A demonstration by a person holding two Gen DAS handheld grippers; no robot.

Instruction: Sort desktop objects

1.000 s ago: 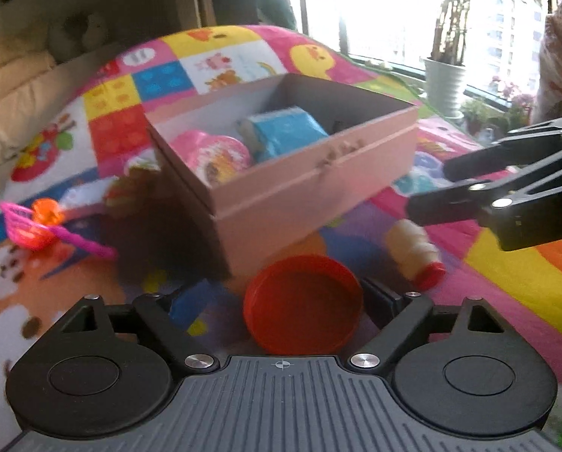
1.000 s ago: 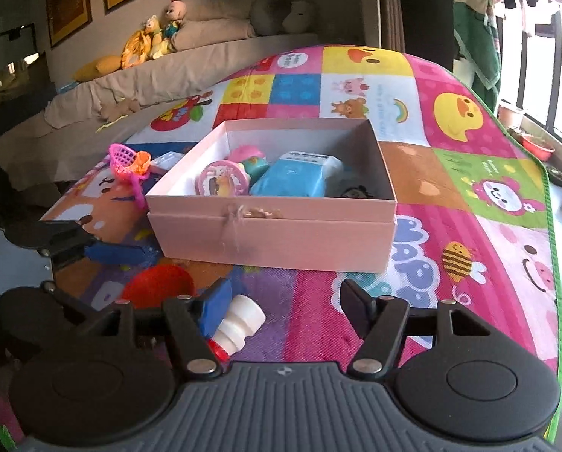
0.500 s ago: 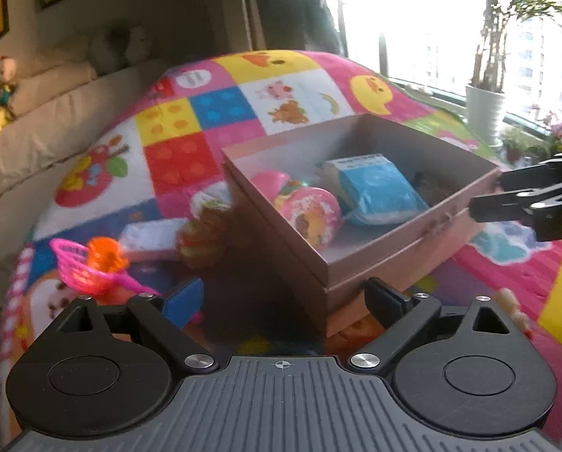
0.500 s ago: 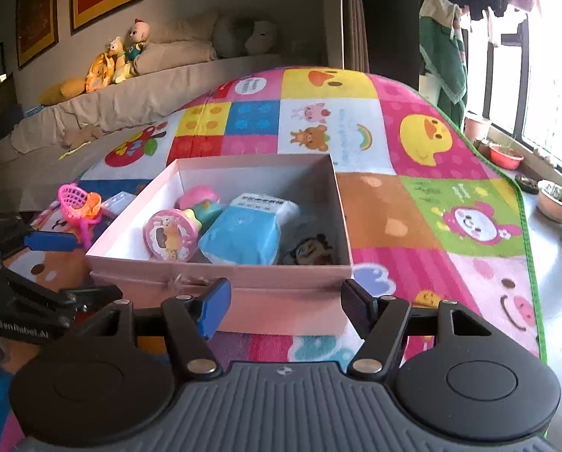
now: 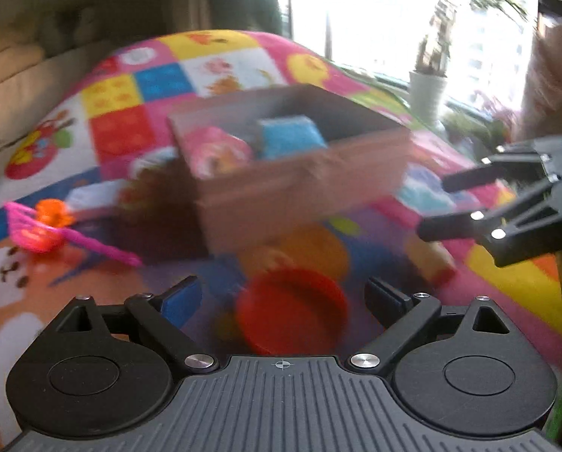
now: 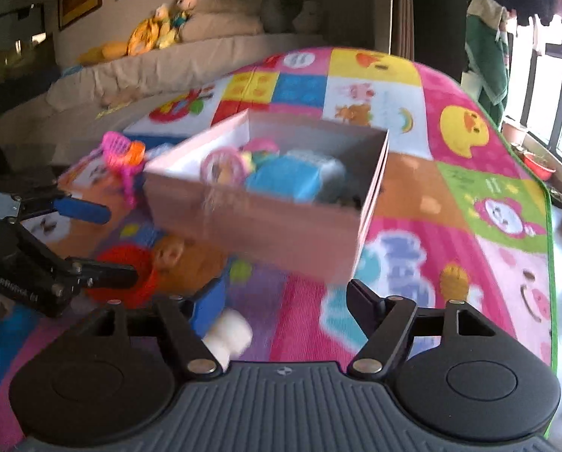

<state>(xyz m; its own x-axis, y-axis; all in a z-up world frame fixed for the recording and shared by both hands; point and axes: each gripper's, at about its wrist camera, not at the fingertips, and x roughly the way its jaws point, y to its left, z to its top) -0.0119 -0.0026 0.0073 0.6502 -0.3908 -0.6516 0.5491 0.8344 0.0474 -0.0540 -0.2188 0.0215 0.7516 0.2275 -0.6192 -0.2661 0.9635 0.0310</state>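
Note:
A red round lid [image 5: 292, 309] lies on the play mat between the fingers of my left gripper [image 5: 281, 297], which is open and not touching it. Behind it stands the pink box [image 5: 299, 192] with a blue packet [image 5: 288, 135] and a round pink tin [image 5: 217, 150] inside. A small white bottle [image 6: 228, 335] with a red cap lies just inside the left finger of my right gripper [image 6: 286, 301], whose jaws are opening and do not press on it. Each gripper shows in the other's view: right gripper [image 5: 450, 203], left gripper [image 6: 100, 243]. Both views are blurred.
A pink toy net with an orange ball [image 5: 36, 226] lies left of the box, beside a small white packet [image 5: 92, 196]. The colourful mat [image 6: 469, 226] stretches to the right of the box. A sofa with soft toys [image 6: 160, 34] stands behind; potted plants [image 5: 427, 90] line the window.
Half a second ago both views looked over the box. Now they have dropped back: the lid is again between the left fingers, the bottle by the right ones. Both jaws stand wider.

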